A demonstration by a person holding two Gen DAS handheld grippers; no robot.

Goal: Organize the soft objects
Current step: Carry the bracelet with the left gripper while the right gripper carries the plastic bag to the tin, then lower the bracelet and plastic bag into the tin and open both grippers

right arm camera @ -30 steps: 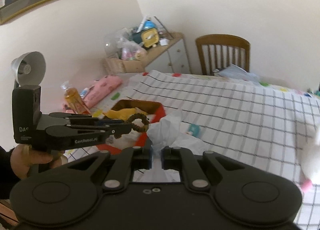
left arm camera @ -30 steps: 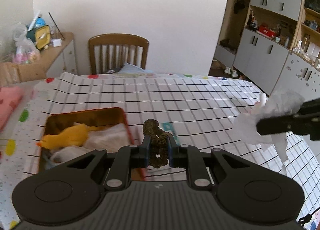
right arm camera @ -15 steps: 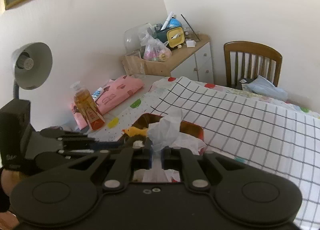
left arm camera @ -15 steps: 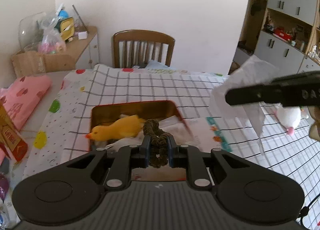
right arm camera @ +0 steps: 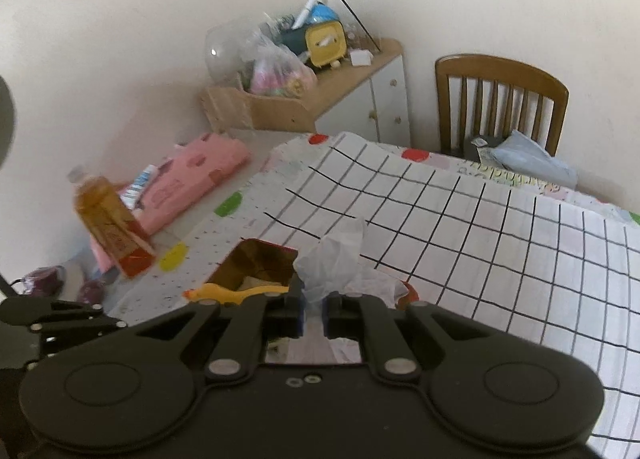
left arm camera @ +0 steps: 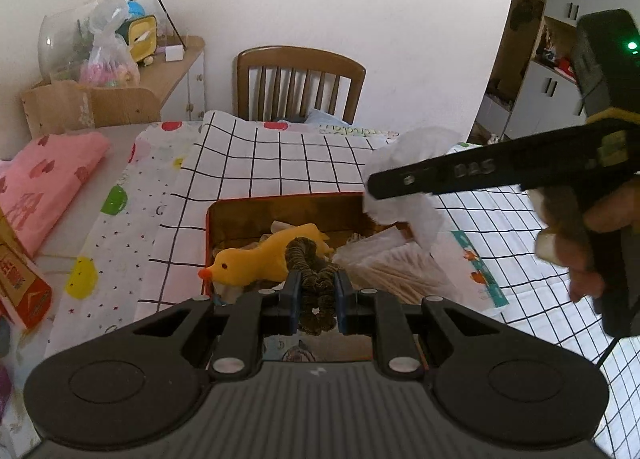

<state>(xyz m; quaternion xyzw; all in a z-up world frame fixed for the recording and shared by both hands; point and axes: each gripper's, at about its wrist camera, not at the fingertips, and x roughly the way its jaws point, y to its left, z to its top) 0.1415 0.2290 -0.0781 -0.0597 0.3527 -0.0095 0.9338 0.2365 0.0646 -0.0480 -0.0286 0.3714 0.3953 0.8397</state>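
Observation:
My left gripper (left arm camera: 316, 291) is shut on a dark brown scrunchie (left arm camera: 310, 263) and holds it above the near edge of a red tin box (left arm camera: 280, 205). A yellow plush duck (left arm camera: 256, 257) and a clear bag of cotton swabs (left arm camera: 394, 265) lie in the box. My right gripper (right arm camera: 314, 305) is shut on a crumpled white tissue (right arm camera: 334, 259) above the box (right arm camera: 256, 255); in the left wrist view it (left arm camera: 372, 189) hangs over the box's far right corner with the tissue (left arm camera: 408, 175).
The table has a checked cloth (left arm camera: 280, 163). A wooden chair (left arm camera: 300, 83) stands behind it. A pink pack (left arm camera: 36, 183) and an amber bottle (right arm camera: 106, 227) lie at the left. A cabinet (left arm camera: 168, 79) holds clutter.
Both grippers have moved left toward the box. The scrunchie now hangs over the duck and the tissue has come over the box's far right corner.

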